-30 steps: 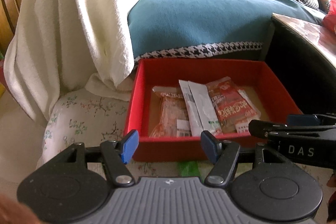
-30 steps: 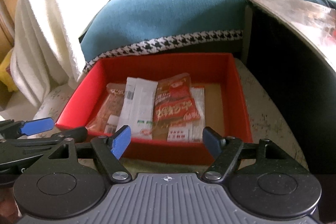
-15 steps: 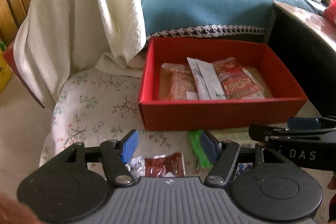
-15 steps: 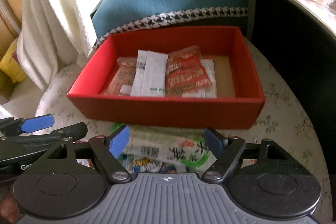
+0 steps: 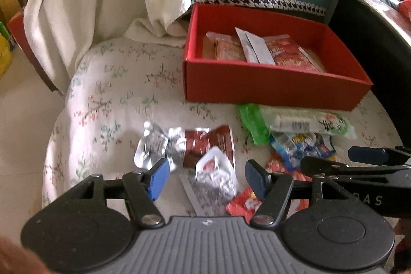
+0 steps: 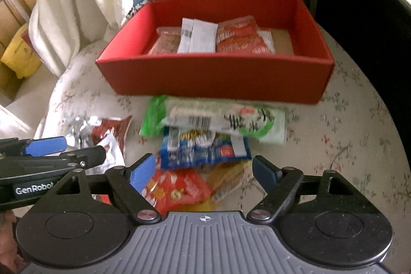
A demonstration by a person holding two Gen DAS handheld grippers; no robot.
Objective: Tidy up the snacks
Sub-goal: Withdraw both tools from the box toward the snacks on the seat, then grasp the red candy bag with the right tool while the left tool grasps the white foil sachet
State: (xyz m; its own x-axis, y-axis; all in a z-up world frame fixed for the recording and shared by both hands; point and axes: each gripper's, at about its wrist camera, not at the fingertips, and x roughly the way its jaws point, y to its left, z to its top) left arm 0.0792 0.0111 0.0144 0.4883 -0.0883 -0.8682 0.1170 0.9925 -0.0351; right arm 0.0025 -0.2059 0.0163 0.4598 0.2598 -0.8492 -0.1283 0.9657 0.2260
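Below, my left tongs [image 5: 206,177] half-open, empty, over silver-brown packet [image 5: 208,145]; right tongs [image 6: 204,171] just widened, empty, above blue packet [image 6: 203,149]. Red box [image 6: 213,78] beyond, near wall touching green packet [image 6: 218,118]; floral surface [image 6: 346,140] free rightward.

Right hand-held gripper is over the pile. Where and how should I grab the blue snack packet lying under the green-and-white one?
Probably the blue snack packet's near long edge, coming down from above with the open right hand-held gripper. It lies flat, its far edge tucked under the green-and-white packet, so only the near half is free. Pinch across that crinkled edge.
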